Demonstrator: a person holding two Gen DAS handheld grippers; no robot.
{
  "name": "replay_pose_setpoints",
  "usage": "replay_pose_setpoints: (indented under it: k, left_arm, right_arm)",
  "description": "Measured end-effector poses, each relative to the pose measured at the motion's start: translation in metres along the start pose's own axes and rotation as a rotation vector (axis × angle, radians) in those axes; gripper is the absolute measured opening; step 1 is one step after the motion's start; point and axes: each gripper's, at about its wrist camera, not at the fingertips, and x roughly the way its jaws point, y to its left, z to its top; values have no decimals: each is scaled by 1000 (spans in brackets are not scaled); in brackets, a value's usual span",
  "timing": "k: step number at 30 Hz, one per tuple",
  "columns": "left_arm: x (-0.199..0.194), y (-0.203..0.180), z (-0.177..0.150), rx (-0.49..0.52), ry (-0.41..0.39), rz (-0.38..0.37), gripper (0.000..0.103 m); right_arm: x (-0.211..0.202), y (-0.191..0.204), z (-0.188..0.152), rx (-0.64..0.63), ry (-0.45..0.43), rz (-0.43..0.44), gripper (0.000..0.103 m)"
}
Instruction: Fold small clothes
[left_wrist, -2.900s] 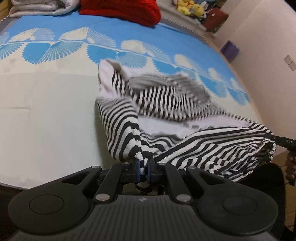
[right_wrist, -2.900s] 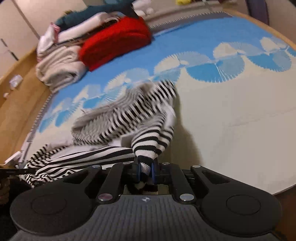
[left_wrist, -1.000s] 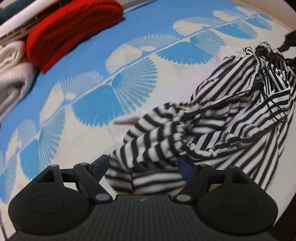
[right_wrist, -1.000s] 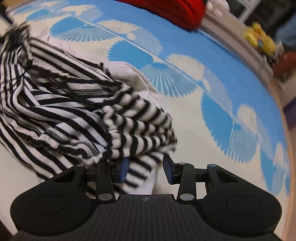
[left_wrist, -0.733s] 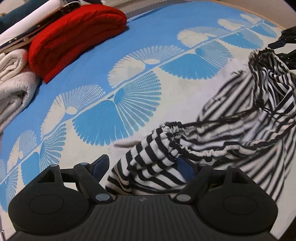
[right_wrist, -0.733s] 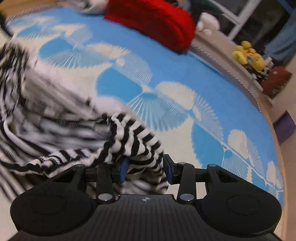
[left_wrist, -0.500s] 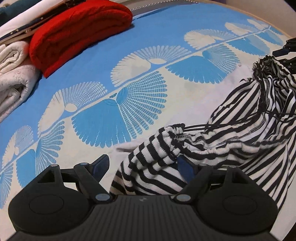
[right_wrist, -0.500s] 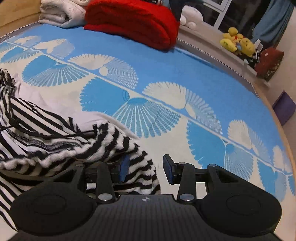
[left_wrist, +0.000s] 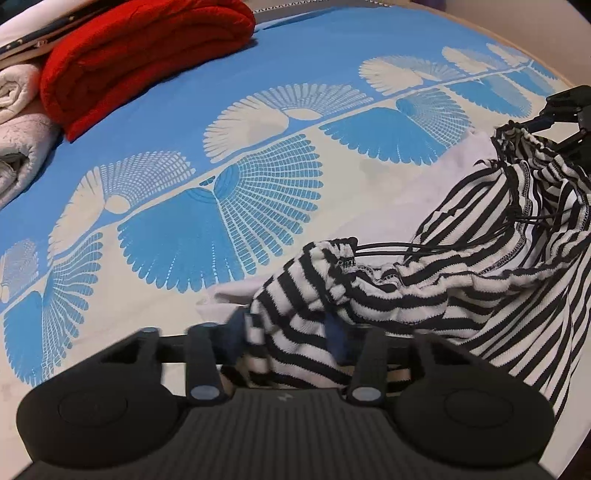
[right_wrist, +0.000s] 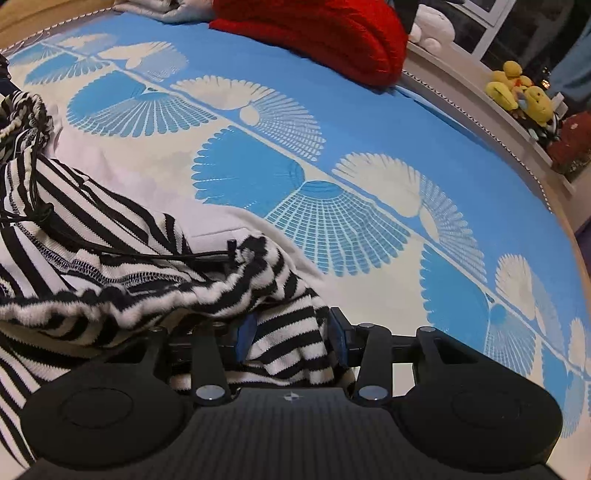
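striped knit garment (left_wrist: 461, 280) lies bunched near the bed cover's (left_wrist: 258, 74) front edge, a corner between each gripper's parted fingers, left gripper (left_wrist: 286, 339) and right gripper (right_wrist: 291, 338) unclamped; step judged regrasp, next closing on both corners.

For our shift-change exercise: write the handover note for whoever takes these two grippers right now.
Left gripper: open, fingers astride a bunched end of the striped garment; image blurred there.
Right gripper: open, striped cloth lying between its fingers, not pinched.
Garment: crumpled on the blue-and-cream bedspread, drawstring hanging out.
Red folded blanket lies at the far edge.
Done: no fold shows yet.
Left: grip both ends, spread flat, fold.
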Motion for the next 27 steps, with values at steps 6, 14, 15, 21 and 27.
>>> replay_pose_setpoints:
  k: [6, 14, 15, 21, 27]
  left_arm:
    - [-12, 22, 6, -87, -32, -18, 11]
    - [-33, 79, 14, -372, -147, 28, 5]
    - [-31, 85, 14, -418, -144, 37, 5]
    - [-8, 86, 15, -480, -83, 49, 5]
    - [-22, 96, 15, -567, -209, 61, 5]
  right_arm:
    - [10, 7, 8, -50, 6, 22, 24]
    - [-31, -78, 29, 460, -262, 103, 4]
    - [-33, -85, 28, 511, -281, 87, 4]
    - [-4, -81, 30, 563, -153, -5, 4]
    - [-10, -84, 32, 641, -211, -87, 3]
